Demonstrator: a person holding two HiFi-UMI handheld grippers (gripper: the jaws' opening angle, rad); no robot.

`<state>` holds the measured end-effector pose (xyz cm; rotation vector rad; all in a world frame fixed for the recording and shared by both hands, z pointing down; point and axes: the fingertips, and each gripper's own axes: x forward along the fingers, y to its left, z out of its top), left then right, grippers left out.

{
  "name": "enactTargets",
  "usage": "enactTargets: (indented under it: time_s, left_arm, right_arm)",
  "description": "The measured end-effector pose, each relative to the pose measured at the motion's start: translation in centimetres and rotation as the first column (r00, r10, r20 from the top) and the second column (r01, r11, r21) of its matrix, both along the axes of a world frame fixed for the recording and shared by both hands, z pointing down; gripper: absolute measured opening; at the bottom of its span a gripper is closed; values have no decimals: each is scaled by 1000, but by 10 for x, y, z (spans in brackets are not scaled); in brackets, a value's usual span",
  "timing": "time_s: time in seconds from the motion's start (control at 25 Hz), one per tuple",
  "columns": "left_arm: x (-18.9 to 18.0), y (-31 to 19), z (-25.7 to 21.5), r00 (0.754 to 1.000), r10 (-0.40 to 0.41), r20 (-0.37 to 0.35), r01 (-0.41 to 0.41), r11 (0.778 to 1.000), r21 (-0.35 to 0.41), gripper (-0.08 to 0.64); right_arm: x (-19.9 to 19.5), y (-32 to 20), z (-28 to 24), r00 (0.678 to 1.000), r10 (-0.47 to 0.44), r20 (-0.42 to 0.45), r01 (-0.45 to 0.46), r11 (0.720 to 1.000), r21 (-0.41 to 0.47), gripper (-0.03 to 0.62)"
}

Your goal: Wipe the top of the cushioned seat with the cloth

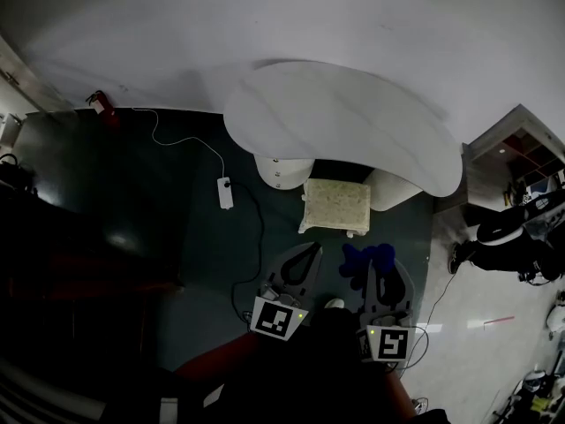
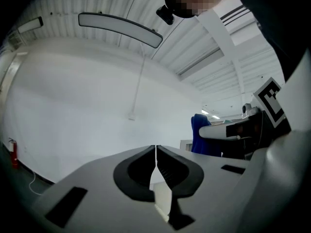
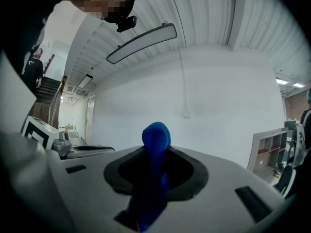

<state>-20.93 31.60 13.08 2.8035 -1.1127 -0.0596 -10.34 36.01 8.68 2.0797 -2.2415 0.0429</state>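
Where the table (image 1: 353, 122) overhangs: its white edge stands just behind the seat, so I judge a long forward stroke could knock a gripper against it.
Seat (image 1: 336, 205): it stands on the floor ahead of both grippers, not yet touched; a hard push might slide it.
Left gripper (image 2: 156, 152): jaws closed on nothing, so nothing steadies the seat.
Right gripper (image 3: 155, 155): jaws clamped on the cloth.
Cloth (image 3: 156, 135): blue, bunched, held short of the seat; with only a small wad poking out, I could scrape the cushion.
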Motion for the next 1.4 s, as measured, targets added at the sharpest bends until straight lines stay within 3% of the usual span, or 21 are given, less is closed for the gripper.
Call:
enactTargets:
  time_s: [0.36, 0.6, 0.8, 0.96, 1.16, 1.28, 1.4]
  left_arm:
    - [-5, -15, -5, 999, -8, -45, 9, 1000, 20, 20]
    - [13, -31, -1, 999, -37, -9, 37, 999, 25, 20]
    - [54, -64, 7, 998, -43, 44, 41, 999, 32, 20]
    - [101, -95, 8, 997, -56, 59, 53, 998, 46, 20]
    - [155, -128, 31, 996, -70, 59, 72, 997, -29, 20]
    - [167, -141, 37, 989, -122, 83, 126, 991, -39, 20]
    - [169, -144, 45, 982, -153, 115, 158, 987, -39, 20]
  right_arm:
    - [20, -4, 12, 999, 41, 9, -41, 999, -13, 124]
    - [42, -22, 15, 998, 23, 55, -24, 1000, 4, 124]
    - [80, -52, 31, 1000, -11, 4, 11, 1000, -16, 124]
    - [130, -84, 46, 998, -25, 59, 28, 999, -45, 124]
    - [182, -130, 60, 993, -88, 79, 92, 994, -58, 124]
    - [194, -150, 61, 985, -170, 6, 170, 983, -63, 124]
    - [201, -162, 68, 976, -217, 22, 218, 974, -68, 124]
